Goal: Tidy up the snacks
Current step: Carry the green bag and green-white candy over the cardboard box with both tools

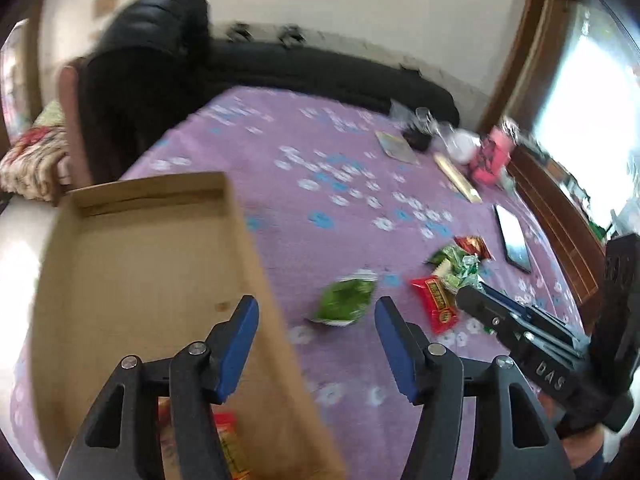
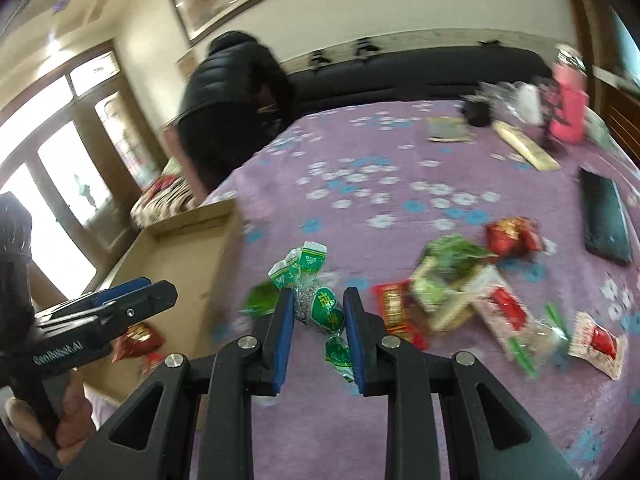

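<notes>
The right gripper (image 2: 318,312) is clamped on a string of small green-and-white wrapped candies (image 2: 326,312), its blue pads pressed on either side of the wrappers. More of the same green-and-white packets (image 2: 302,262) trail away past the fingertips, over the purple flowered tablecloth (image 2: 400,200). Just right of this gripper lies a heap of snacks: a red-and-yellow bar (image 2: 394,312), a green packet (image 2: 448,268), a red packet (image 2: 512,236) and a white pouch with red print (image 2: 596,340). A dark phone (image 2: 606,216) rests farther right, well apart from the heap.

The left gripper (image 1: 316,316) is spread wide with nothing between its blue pads. Its left finger hangs over the cardboard box (image 1: 132,264), its right finger over the cloth. Past the fingertips a green snack bag (image 1: 346,300) lies on the cloth, just beside the box's right wall. A red-and-yellow wrapper (image 1: 228,440) sits in the near part of the box, partly hidden by the gripper's frame. In the right wrist view, red packets (image 2: 138,338) show inside the box beneath the left gripper.

At the far edge of the table stand a pink container (image 2: 568,112), a flat book (image 2: 448,130) and a long yellowish box (image 2: 524,148). A person in a black padded jacket (image 2: 236,96) bends beside a dark sofa (image 2: 420,70). Both views are blurred.
</notes>
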